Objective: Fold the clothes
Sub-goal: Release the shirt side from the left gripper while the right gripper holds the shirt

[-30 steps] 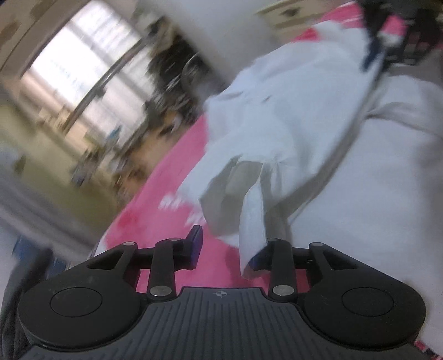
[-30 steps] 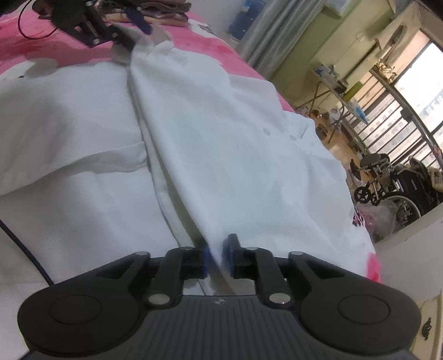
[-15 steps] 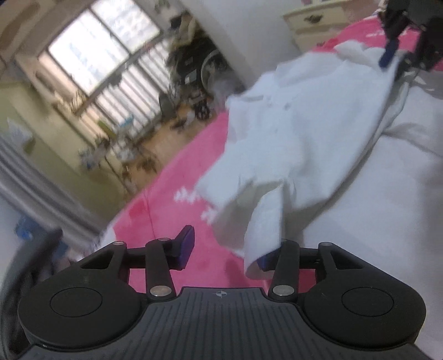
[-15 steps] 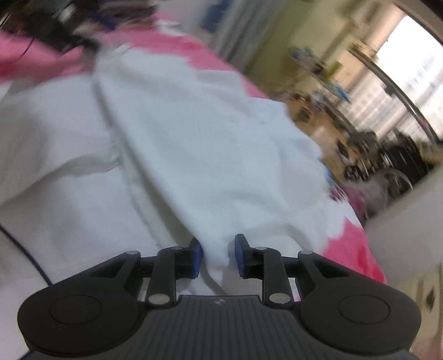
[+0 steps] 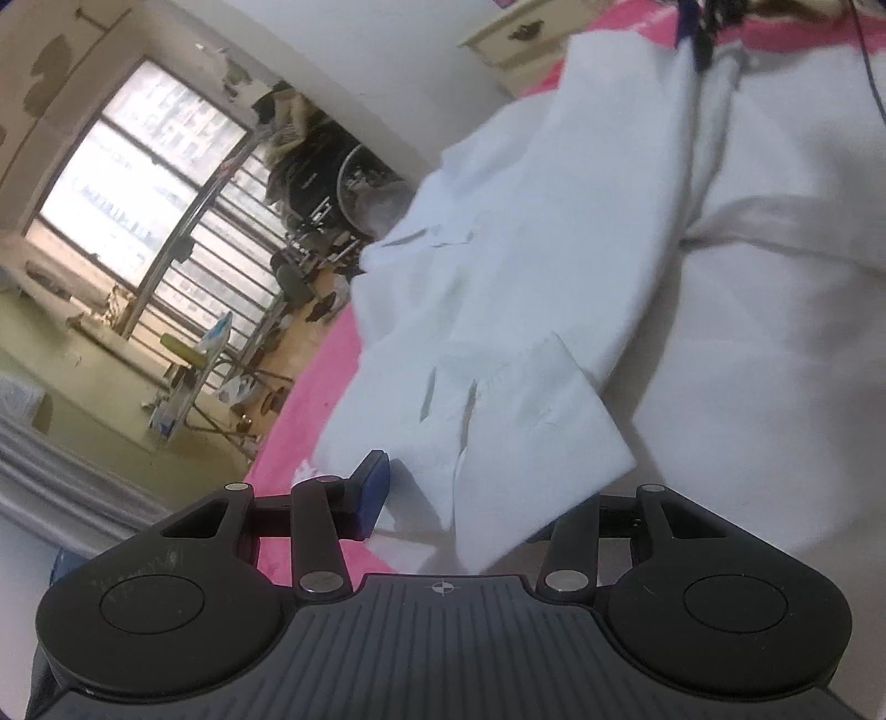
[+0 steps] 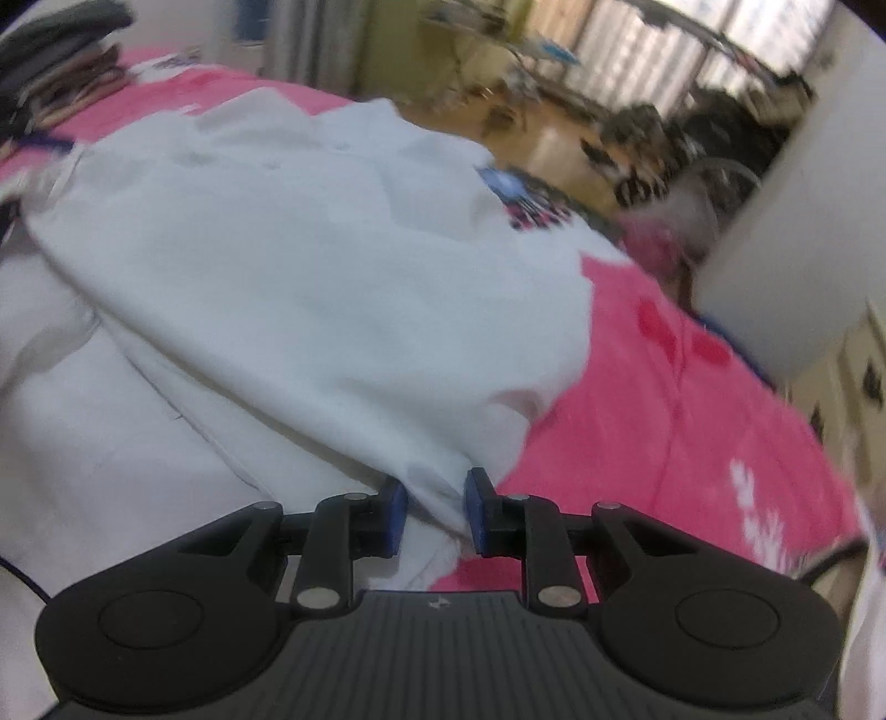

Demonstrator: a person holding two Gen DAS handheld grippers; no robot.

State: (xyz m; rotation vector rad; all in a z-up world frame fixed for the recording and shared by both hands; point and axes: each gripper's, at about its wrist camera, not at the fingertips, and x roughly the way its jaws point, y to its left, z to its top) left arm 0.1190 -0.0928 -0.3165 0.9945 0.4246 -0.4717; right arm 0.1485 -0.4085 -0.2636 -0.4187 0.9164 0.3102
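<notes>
A white shirt (image 5: 554, 221) lies spread over a pink bedspread (image 5: 310, 421). Its sleeve cuff (image 5: 531, 410) drapes over the right finger of my left gripper (image 5: 459, 498), hiding that finger. The left blue pad (image 5: 371, 493) stands clear of the cloth, so this gripper is open. In the right wrist view, a folded flap of the shirt (image 6: 310, 266) rises in a taut ridge to my right gripper (image 6: 436, 504), which is shut on a bunched edge of it. The right gripper's dark tip (image 5: 695, 27) shows at the shirt's far end.
The pink bedspread (image 6: 664, 432) lies bare to the right of the shirt. A stack of folded clothes (image 6: 66, 83) sits at the far left. A cream nightstand (image 5: 515, 33) and a wheelchair (image 5: 343, 183) stand beyond the bed, near barred windows.
The left jaws have widened and the cuff has flattened across the right finger. The right gripper has swung right towards the bare pink cover, rolling, with the shirt flap still pinched.
</notes>
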